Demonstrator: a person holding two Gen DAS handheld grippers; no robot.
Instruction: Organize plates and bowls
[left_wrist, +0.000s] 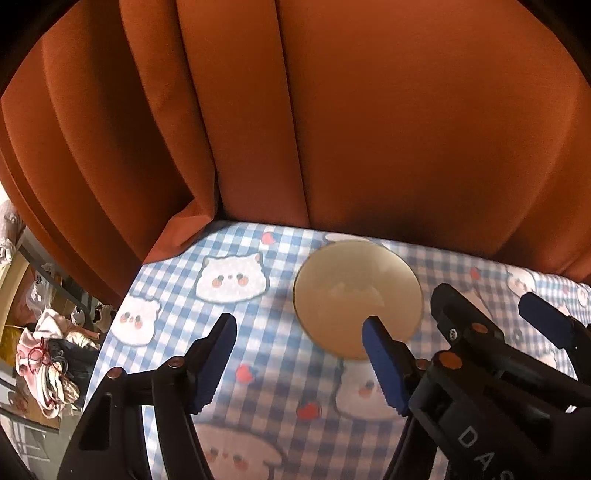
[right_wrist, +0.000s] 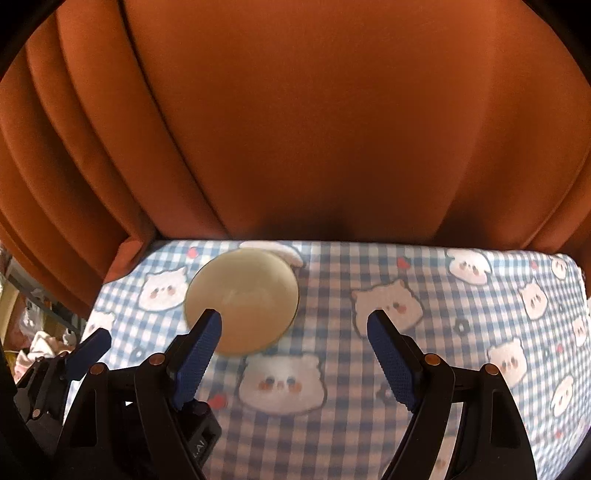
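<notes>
A pale, cream-coloured round plate lies flat on a table spread with a blue-and-white checked tablecloth printed with white cartoon cat faces and small red hearts. The plate sits toward the far edge of the table, close to the rust-orange curtain that hangs in heavy folds behind it.

The left tool, black with blue ribbed pads, hovers over the cloth with its jaws wide apart and nothing between them; in the left wrist view its right finger overlaps the plate's near rim, though whether it touches cannot be told.

The right tool is likewise spread apart and holds nothing. In the right wrist view the plate lies ahead and to the left, the left finger crossing its near edge, while the right finger stands over a cat face on bare cloth.

The two tools hang side by side: the right one shows at the right edge of the left wrist view, the left one at the lower left of the right wrist view.

Beyond the table's left edge, blurred, a heap of pink and white clothing lies in a cluttered room.
</notes>
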